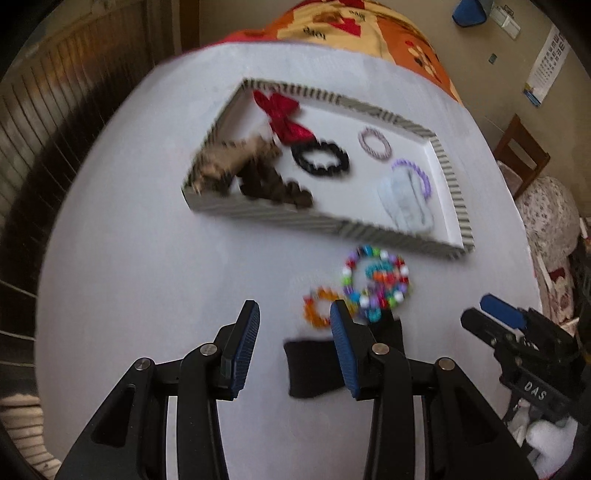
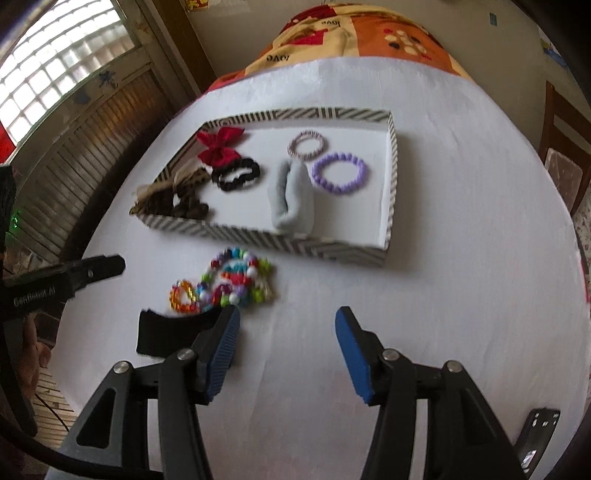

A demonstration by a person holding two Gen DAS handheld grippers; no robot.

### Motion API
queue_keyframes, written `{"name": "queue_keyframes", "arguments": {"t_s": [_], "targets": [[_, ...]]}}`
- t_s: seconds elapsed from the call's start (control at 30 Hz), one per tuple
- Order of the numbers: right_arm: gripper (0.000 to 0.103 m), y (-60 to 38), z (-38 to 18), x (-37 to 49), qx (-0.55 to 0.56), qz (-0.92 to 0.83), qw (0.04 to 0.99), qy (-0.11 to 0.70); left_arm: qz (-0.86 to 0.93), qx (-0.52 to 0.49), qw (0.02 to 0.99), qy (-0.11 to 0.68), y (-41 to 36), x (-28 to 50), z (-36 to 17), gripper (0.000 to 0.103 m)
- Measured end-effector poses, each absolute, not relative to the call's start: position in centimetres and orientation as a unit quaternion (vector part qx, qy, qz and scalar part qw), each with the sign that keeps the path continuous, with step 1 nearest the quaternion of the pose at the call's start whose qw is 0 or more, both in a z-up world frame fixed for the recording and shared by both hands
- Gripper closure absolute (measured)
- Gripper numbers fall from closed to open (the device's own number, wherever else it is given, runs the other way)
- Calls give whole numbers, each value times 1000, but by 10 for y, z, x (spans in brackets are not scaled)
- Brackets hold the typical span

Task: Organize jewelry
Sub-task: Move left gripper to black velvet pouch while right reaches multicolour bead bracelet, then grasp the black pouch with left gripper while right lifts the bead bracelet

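A striped-rim tray (image 1: 295,218) (image 2: 258,236) holds a red bow (image 2: 218,146), black scrunchie (image 2: 221,179), purple bead bracelet (image 2: 317,173), a pale blue scrunchie (image 2: 291,199) and leopard hair ties (image 2: 177,199). On the table in front of it lie a heap of multicoloured bead bracelets (image 1: 376,284) (image 2: 236,277), an orange bracelet (image 1: 308,310) (image 2: 175,295) and a black band (image 1: 310,365) (image 2: 162,332). My left gripper (image 1: 293,325) hovers open over the band's left end, holding nothing. My right gripper (image 2: 288,328) is open and empty, just right of the band.
The round white table (image 2: 461,258) drops off at left and right. A patterned orange quilt (image 1: 369,26) lies beyond it. A wooden chair (image 1: 521,147) stands at the right, a slatted wooden wall (image 2: 92,147) and window at the left.
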State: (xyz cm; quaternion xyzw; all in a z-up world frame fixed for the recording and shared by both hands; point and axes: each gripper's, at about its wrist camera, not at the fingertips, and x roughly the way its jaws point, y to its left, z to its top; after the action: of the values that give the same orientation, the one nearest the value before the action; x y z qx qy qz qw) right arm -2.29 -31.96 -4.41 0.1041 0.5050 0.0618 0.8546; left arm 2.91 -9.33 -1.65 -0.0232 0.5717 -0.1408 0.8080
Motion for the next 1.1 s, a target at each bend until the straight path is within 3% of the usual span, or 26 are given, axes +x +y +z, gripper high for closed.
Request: {"name": "queue_keyframes", "arguments": {"t_s": [0.37,0.57,0.7,0.87,0.97,1.1], "targets": [[46,-319,-49,-21,97,70,851,511,-235,41,781,577,-126,8,-40,75],[47,-301,-56,7,81,98,847,516,-237,83,763,595,-135,8,-57,75],[68,-285,-66,26,70,115,841,523,-242,75,754,606,-129,3,-63,75],[78,-276,-88,44,67,117,831,539,-245,53,745,618,-120,3,-64,75],[94,-276,-84,41,73,129,834,532,-242,45,745,620,-118,4,-64,75],[94,-282,-69,31,83,137,841,517,-241,46,746,619,-118,4,-64,75]]}}
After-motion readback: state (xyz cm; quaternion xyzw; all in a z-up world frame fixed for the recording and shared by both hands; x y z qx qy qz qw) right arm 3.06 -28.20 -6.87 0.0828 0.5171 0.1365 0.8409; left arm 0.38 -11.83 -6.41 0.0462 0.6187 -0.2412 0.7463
